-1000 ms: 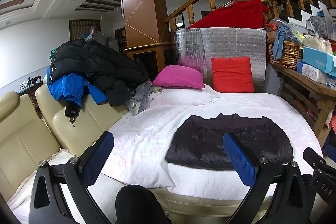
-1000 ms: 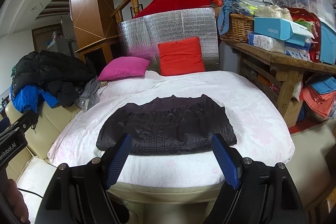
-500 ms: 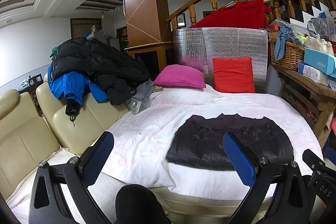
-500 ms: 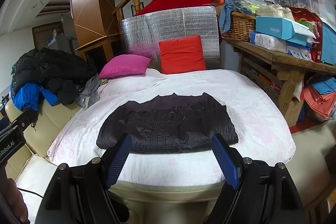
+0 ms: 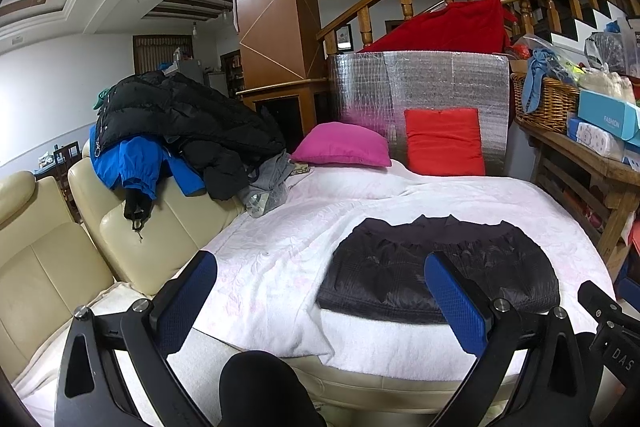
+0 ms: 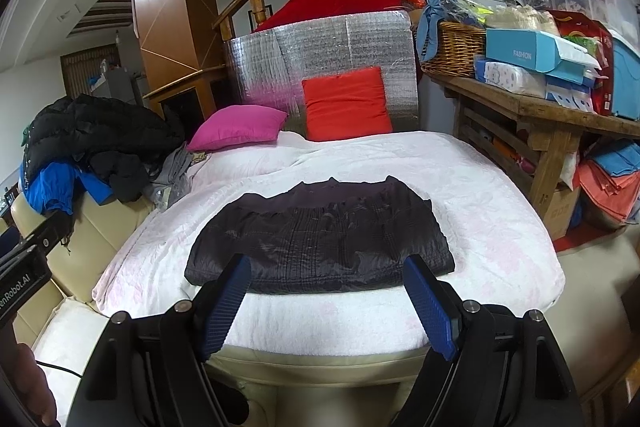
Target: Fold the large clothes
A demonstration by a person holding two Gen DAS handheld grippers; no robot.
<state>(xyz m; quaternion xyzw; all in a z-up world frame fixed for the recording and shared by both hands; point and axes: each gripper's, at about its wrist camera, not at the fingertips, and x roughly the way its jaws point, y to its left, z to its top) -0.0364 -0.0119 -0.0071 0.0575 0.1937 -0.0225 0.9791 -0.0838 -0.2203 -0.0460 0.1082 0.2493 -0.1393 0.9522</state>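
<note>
A dark quilted jacket (image 6: 320,239) lies folded into a flat rectangle on the white cover (image 6: 500,227) of the bed. In the left wrist view the same jacket (image 5: 384,267) sits right of centre on the cover (image 5: 260,267). My right gripper (image 6: 326,281) hangs open just in front of the jacket's near edge, nothing between its blue pads. My left gripper (image 5: 320,271) is open too, held back from the bed's near-left corner, its right pad overlapping the jacket only in the picture. Neither gripper touches the cloth.
A heap of black and blue coats (image 5: 172,131) lies on the cream sofa back (image 5: 132,231) to the left. Pink (image 5: 344,147) and red (image 5: 444,143) cushions lean at the far end. A cluttered wooden table (image 6: 552,115) with a wicker basket (image 6: 456,47) stands on the right.
</note>
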